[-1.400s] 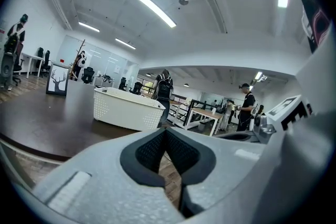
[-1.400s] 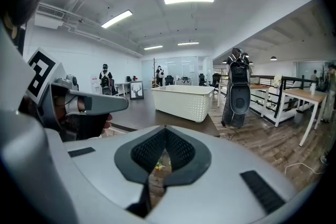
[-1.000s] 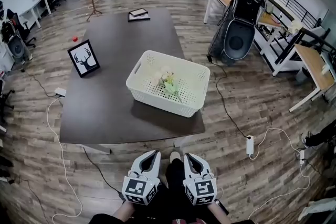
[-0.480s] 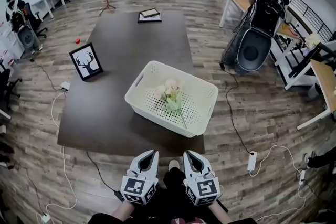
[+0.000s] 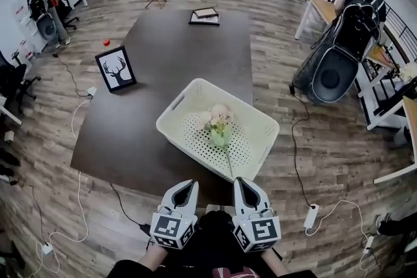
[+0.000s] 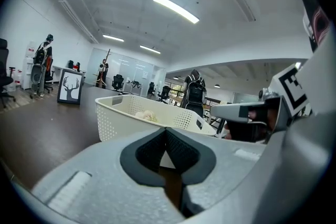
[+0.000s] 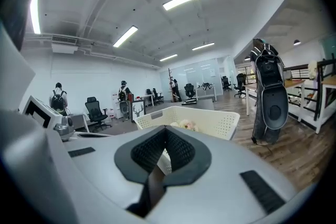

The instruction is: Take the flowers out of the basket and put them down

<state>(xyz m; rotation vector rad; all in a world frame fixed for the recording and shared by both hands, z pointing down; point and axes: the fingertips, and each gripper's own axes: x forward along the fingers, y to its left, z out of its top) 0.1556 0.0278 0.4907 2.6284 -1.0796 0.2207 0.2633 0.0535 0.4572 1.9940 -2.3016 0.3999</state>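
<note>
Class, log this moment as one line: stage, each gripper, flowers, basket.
stage: before grasp | left gripper: jaws shut, empty | right gripper: jaws shut, empty | flowers: lying in basket | basket: on table

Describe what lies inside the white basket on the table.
A small bunch of pale flowers with green leaves lies inside the basket, its stem toward the near wall. The perforated floor directly beneath the bunch is covered, so nothing can be told there.

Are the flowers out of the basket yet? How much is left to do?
Nothing is done yet: the flowers lie inside the basket on the table. The left gripper and right gripper are both shut and empty, near the person. Reaching, lifting and setting down all remain.
</note>
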